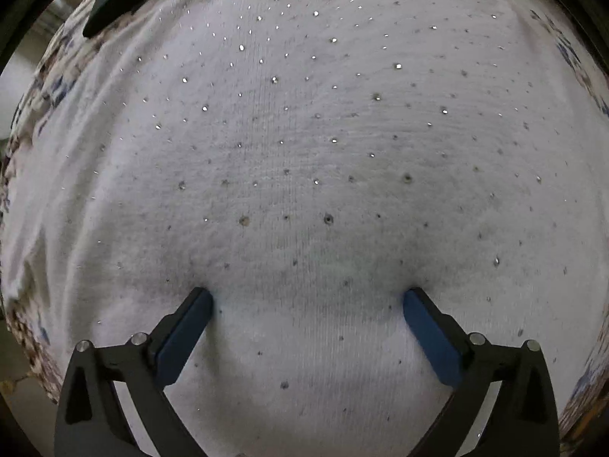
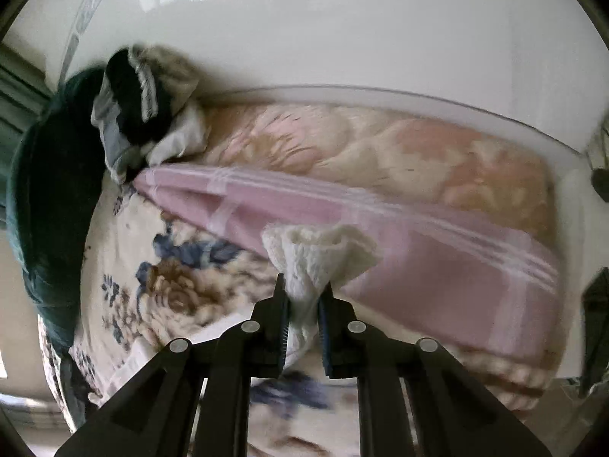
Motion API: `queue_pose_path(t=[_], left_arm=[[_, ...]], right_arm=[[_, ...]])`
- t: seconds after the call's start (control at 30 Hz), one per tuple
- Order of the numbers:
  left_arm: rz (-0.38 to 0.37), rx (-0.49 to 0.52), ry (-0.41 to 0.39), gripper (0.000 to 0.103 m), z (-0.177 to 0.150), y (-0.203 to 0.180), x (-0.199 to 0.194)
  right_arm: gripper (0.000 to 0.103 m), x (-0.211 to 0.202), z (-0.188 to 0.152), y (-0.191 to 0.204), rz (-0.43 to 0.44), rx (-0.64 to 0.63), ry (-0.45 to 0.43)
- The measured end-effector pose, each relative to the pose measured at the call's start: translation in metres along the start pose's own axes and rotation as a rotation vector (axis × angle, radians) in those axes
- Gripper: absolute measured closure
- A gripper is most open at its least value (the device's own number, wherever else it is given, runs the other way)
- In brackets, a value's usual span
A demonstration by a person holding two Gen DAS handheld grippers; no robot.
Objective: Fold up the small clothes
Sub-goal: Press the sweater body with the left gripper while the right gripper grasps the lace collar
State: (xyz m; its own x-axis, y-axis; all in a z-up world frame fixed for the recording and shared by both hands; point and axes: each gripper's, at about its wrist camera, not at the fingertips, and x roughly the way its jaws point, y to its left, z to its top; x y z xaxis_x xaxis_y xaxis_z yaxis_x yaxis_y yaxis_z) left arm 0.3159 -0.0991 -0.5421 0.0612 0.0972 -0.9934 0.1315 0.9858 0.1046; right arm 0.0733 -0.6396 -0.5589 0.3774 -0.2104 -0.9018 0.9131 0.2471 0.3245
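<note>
The left gripper (image 1: 307, 299) is wide open. Its two blue pads (image 1: 186, 337) stand far apart, and both tips press down on a white sweater (image 1: 304, 152). The sweater lies flat and fills almost the whole left view. It is knit and has little shiny dots all over it. A flowery blanket (image 1: 42, 95) peeks out from under the sweater along the left and right edges. A dark cloth (image 1: 114, 3) lies at the top left corner, past the sweater.

In the right view, on the far left, a dark green cloth (image 2: 45, 198) hangs over the edge of the bed. Next to it, higher up, sits a pile of clothes (image 2: 144, 114) in black, white and gray. Below the pile is the same flowery blanket (image 2: 171, 285), white with blue and brown flowers. A pink sheet (image 2: 418, 251) with white stripes runs across the middle, and a peach quilt (image 2: 380, 152) lies behind it, near the white wall (image 2: 342, 38).

The right gripper (image 2: 303, 293) is closed on a bunch of white knit cloth (image 2: 316, 255). The cloth is pinched between the two fingers and puffs out above the tips. It is held up over the blanket and the pink sheet. The right view is a bit blurry.
</note>
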Motion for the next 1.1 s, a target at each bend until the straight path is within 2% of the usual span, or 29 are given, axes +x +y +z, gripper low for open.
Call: queue_pose_path(t=[0.13, 0.2, 0.3, 0.33, 0.37, 0.4, 0.43, 0.47, 0.53, 0.6, 0.7, 0.77, 0.83, 0.87, 0.9, 0.93, 0.97, 1.0, 1.07, 1.1], left_arm=[[0.005, -0.011, -0.006, 0.0, -0.001, 0.002, 0.002], [0.006, -0.011, -0.013, 0.0, 0.0, -0.001, 0.003], [-0.002, -0.014, -0.013, 0.0, -0.003, -0.003, 0.002], [-0.005, -0.015, -0.012, 0.0, -0.003, -0.002, 0.003], [-0.007, -0.017, -0.012, 0.0, -0.006, -0.003, 0.004], [-0.01, -0.019, -0.012, 0.0, -0.008, -0.003, 0.003], [-0.012, -0.019, -0.013, 0.0, -0.006, -0.003, 0.004], [-0.014, -0.018, -0.017, 0.0, -0.006, -0.001, 0.005], [-0.017, -0.018, -0.025, 0.0, -0.008, 0.001, 0.006], [-0.018, -0.018, -0.03, 0.0, -0.009, 0.002, 0.007], [-0.018, -0.019, -0.025, 0.0, -0.01, 0.002, 0.008], [-0.014, -0.019, -0.024, 0.0, -0.01, 0.001, 0.008], [-0.008, -0.018, -0.03, 0.0, -0.01, -0.001, 0.01], [-0.006, -0.017, -0.035, 0.0, -0.011, -0.001, 0.01], [-0.004, -0.017, -0.039, 0.0, -0.011, -0.003, 0.01], [-0.003, -0.017, -0.043, 0.0, -0.012, -0.004, 0.011], [-0.003, -0.017, -0.046, 0.0, -0.012, -0.005, 0.011], [-0.004, -0.017, -0.049, 0.0, -0.013, -0.005, 0.011], [-0.007, -0.017, -0.051, 0.0, -0.015, -0.006, 0.008], [-0.007, -0.016, -0.051, 0.0, -0.015, -0.006, 0.009]], right_arm=[[0.088, 0.009, -0.014, -0.068, -0.123, 0.109, 0.058], [0.088, 0.007, -0.019, -0.083, -0.159, 0.123, 0.056], [0.088, -0.006, -0.029, -0.089, -0.256, 0.064, 0.027], [0.086, -0.008, -0.033, -0.09, -0.295, 0.029, 0.035], [0.077, -0.013, -0.039, -0.093, -0.346, 0.003, 0.039], [0.077, -0.016, -0.045, -0.096, -0.418, -0.026, 0.04], [0.076, -0.018, -0.05, -0.098, -0.449, -0.047, 0.05], [0.07, -0.019, -0.058, -0.104, -0.474, -0.071, 0.091], [0.07, -0.024, -0.069, -0.12, -0.446, -0.031, 0.141], [0.07, -0.038, -0.074, -0.141, -0.337, 0.12, 0.153], [0.07, -0.057, -0.063, -0.155, -0.139, 0.38, 0.073], [0.07, -0.056, -0.049, -0.141, -0.11, 0.391, 0.055], [0.07, -0.051, -0.029, -0.105, -0.091, 0.28, 0.007], [0.07, -0.042, -0.021, -0.079, -0.117, 0.172, 0.005], [0.07, -0.026, -0.014, -0.043, -0.123, 0.012, 0.021], [0.07, -0.015, -0.012, -0.025, -0.131, -0.063, 0.035], [0.07, 0.006, -0.016, 0.003, -0.163, -0.196, 0.084], [0.07, 0.018, -0.022, 0.016, -0.182, -0.272, 0.133], [0.07, 0.038, -0.047, 0.02, -0.224, -0.354, 0.255], [0.07, 0.037, -0.061, 0.011, -0.237, -0.355, 0.288]])
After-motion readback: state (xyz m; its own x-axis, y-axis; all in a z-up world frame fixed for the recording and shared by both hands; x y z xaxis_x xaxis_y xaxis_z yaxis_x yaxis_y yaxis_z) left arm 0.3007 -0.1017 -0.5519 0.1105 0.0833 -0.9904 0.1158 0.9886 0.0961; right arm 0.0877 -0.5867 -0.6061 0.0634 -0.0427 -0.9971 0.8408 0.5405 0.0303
